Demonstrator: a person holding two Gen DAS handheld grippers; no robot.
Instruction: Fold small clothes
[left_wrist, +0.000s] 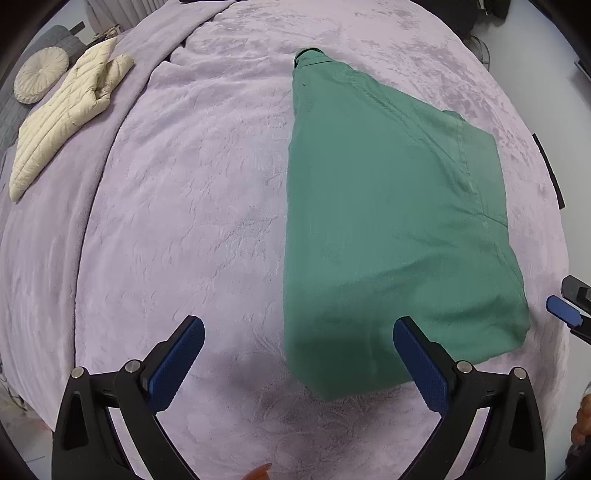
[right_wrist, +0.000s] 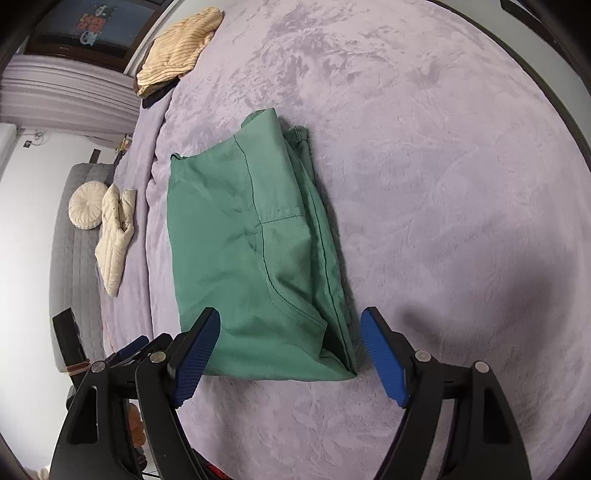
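A green garment (left_wrist: 388, 221) lies folded lengthwise on the lilac plush blanket (left_wrist: 184, 221). In the right wrist view the green garment (right_wrist: 251, 251) shows seams and a pocket line. My left gripper (left_wrist: 299, 354) is open and empty, hovering over the garment's near left corner. My right gripper (right_wrist: 290, 350) is open and empty, hovering above the garment's near edge. The right gripper's blue pad (left_wrist: 563, 310) shows at the right edge of the left wrist view. The left gripper (right_wrist: 129, 350) shows at lower left in the right wrist view.
A cream quilted jacket (left_wrist: 62, 114) and a round cushion (left_wrist: 40, 74) lie at the far left. A tan ribbed sweater (right_wrist: 177, 48) sits on a dark item at the blanket's far side. A grey padded bench (right_wrist: 74, 258) runs along the left.
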